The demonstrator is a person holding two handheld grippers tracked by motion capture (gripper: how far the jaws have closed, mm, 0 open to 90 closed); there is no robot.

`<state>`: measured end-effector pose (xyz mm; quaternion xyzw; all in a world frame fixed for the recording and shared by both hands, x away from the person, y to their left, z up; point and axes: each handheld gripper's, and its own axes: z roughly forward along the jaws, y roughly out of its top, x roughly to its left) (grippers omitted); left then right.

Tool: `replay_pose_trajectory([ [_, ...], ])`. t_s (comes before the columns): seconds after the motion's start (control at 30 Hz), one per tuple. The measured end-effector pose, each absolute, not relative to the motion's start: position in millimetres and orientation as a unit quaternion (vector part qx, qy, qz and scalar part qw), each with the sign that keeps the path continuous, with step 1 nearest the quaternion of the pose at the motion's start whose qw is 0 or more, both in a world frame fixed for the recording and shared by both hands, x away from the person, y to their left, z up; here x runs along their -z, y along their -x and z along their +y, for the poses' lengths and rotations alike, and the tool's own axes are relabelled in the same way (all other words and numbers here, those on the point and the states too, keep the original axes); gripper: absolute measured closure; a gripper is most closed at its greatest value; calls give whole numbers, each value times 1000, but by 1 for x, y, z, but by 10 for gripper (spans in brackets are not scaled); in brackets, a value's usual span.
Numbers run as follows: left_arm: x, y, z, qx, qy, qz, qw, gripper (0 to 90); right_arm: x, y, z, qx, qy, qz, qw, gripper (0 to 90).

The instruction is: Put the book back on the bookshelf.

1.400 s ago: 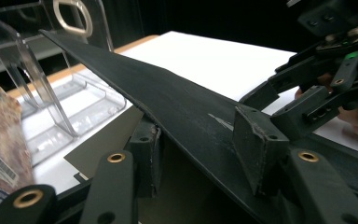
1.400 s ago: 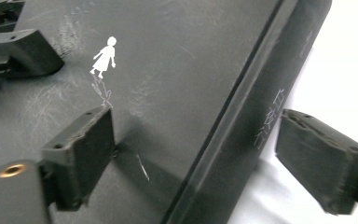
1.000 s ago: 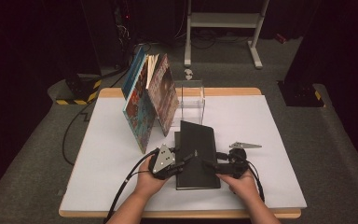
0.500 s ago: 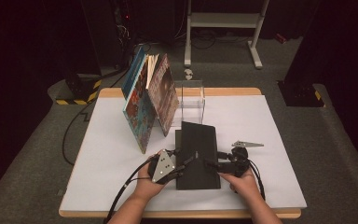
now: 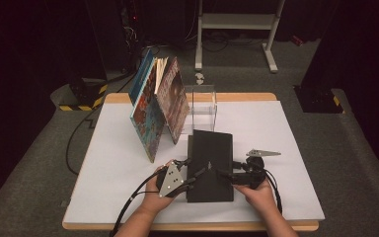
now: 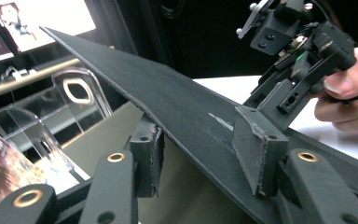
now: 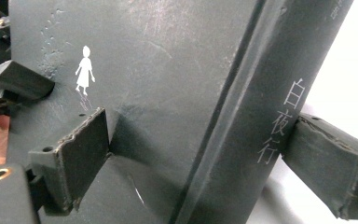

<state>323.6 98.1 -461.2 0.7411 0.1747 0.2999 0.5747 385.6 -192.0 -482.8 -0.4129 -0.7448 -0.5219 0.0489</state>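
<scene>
little has changed over the last second: in the high view both hands sit almost where they were, the left gripper [image 5: 197, 175] has kept the same gap, and the black book [image 5: 209, 158] lies in nearly the same spot on the table [image 5: 286, 128]. i read that as the grip being settled, with the real lift or carry not yet begun. in the left gripper view the book's cover runs slantwise between the fingers, one pad [image 6: 149, 149] under its edge and the other pad [image 6: 256, 154] pressed on top, so the jaws stand at a middling gap and pinch the cover, which is tipped up off what lies below. the right gripper [image 5: 224, 174] clamps the book too: one pad [image 7: 81, 149] is on the front cover just below a small white figure [image 7: 85, 70], the other pad [image 7: 328, 161] is on the far side of the lettered spine [image 7: 261, 93], and the whole thickness sits between them. counted: one black book, two grippers, one clear stand [image 5: 202, 106] beyond the fingertips, and leaning against it what looks like three picture books [image 5: 155, 111], though they overlap too much for me to be sure.
</scene>
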Motion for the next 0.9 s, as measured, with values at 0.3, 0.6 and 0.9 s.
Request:
replay_pose_trajectory([
  [0.3, 461, -322, 100, -236, -739, 238, 584, 562, 471, -366, -190, 519, 397, -756, -20, 149],
  [0.6, 460, -321, 102, -184, -737, 278, 588, 577, 464, -351, -190, 523, 386, -757, -60, 210],
  [0.9, 456, -319, 101, -168, -729, 290, 597, 609, 460, -343, -192, 526, 382, -756, -74, 240],
])
